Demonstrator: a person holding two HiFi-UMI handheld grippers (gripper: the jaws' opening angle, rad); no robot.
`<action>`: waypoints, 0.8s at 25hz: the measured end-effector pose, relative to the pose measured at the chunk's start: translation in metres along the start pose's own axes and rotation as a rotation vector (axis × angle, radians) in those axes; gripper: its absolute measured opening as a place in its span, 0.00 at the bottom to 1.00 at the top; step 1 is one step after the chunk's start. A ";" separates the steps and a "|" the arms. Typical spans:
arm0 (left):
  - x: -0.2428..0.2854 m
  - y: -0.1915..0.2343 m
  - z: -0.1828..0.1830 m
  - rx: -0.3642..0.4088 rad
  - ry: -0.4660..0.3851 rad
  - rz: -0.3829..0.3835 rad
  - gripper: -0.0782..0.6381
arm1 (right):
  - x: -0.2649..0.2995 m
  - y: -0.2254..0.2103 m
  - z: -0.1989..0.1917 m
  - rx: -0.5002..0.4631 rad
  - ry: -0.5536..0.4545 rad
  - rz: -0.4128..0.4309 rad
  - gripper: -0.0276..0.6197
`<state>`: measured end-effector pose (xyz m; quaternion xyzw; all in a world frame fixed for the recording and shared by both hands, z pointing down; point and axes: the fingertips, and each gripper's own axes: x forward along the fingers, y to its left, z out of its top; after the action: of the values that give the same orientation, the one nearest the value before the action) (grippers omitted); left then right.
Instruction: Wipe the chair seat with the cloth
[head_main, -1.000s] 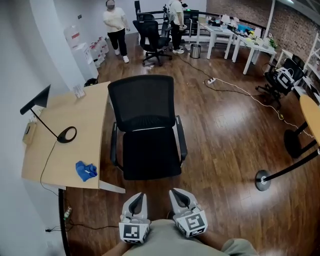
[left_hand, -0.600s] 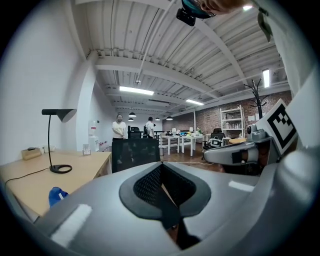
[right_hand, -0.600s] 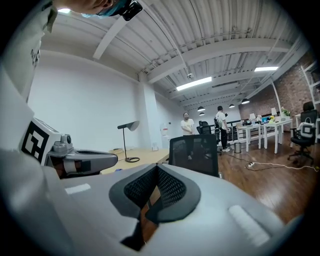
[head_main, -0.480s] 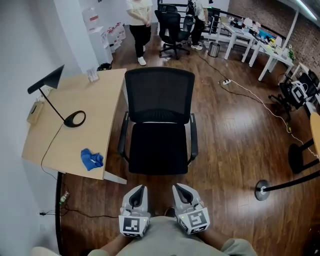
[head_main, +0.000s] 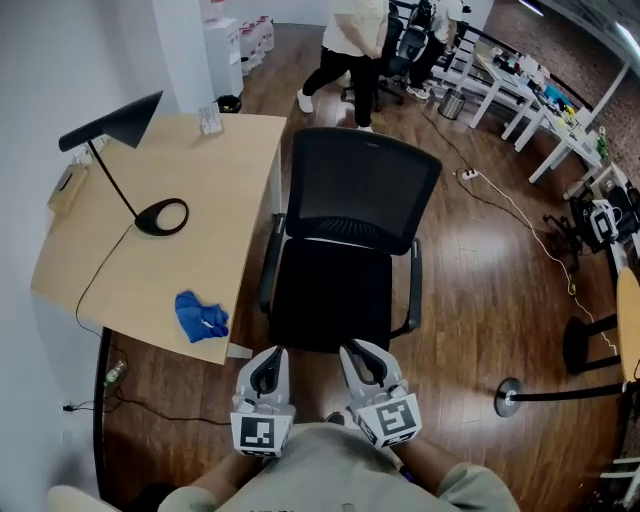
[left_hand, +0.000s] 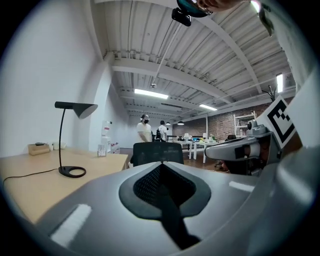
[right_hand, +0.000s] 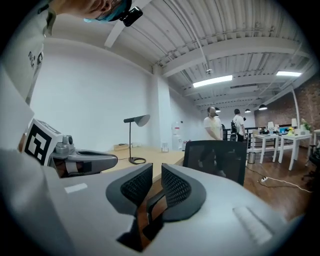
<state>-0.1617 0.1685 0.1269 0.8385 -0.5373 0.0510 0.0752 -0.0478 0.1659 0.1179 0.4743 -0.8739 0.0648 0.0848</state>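
A black office chair stands beside a wooden desk (head_main: 130, 280); its seat (head_main: 330, 295) faces me and nothing lies on it. A crumpled blue cloth (head_main: 202, 315) lies on the desk's near corner, left of the chair. Both grippers are held low against my body, just short of the seat's front edge. The left gripper (head_main: 268, 372) has its jaws together and holds nothing (left_hand: 161, 165). The right gripper (head_main: 366, 364) shows a narrow gap between its pads; its jaws are opening with nothing between them (right_hand: 156, 167). The chair's backrest (right_hand: 215, 157) rises ahead of the right jaws.
A black desk lamp (head_main: 128, 165) stands on the desk, its cord trailing over the left edge. A person (head_main: 350, 40) walks just behind the chair. A stanchion base (head_main: 510, 397) sits on the wood floor at right. White tables and more chairs fill the far right.
The chair and desk have drifted rightward and nearer in the head view. The person in the background has come closer behind the chair. Both grippers stay low by my body.
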 end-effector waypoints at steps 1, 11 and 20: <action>0.002 0.016 -0.001 -0.003 -0.002 0.011 0.12 | 0.018 0.006 0.002 -0.014 0.007 0.016 0.12; -0.022 0.191 -0.043 -0.051 0.067 0.274 0.12 | 0.176 0.111 -0.010 -0.071 0.105 0.254 0.17; -0.062 0.283 -0.065 -0.067 0.065 0.492 0.12 | 0.259 0.212 -0.054 -0.128 0.227 0.497 0.24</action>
<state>-0.4446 0.1195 0.2005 0.6773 -0.7241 0.0768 0.1053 -0.3598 0.0788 0.2182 0.2290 -0.9506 0.0810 0.1932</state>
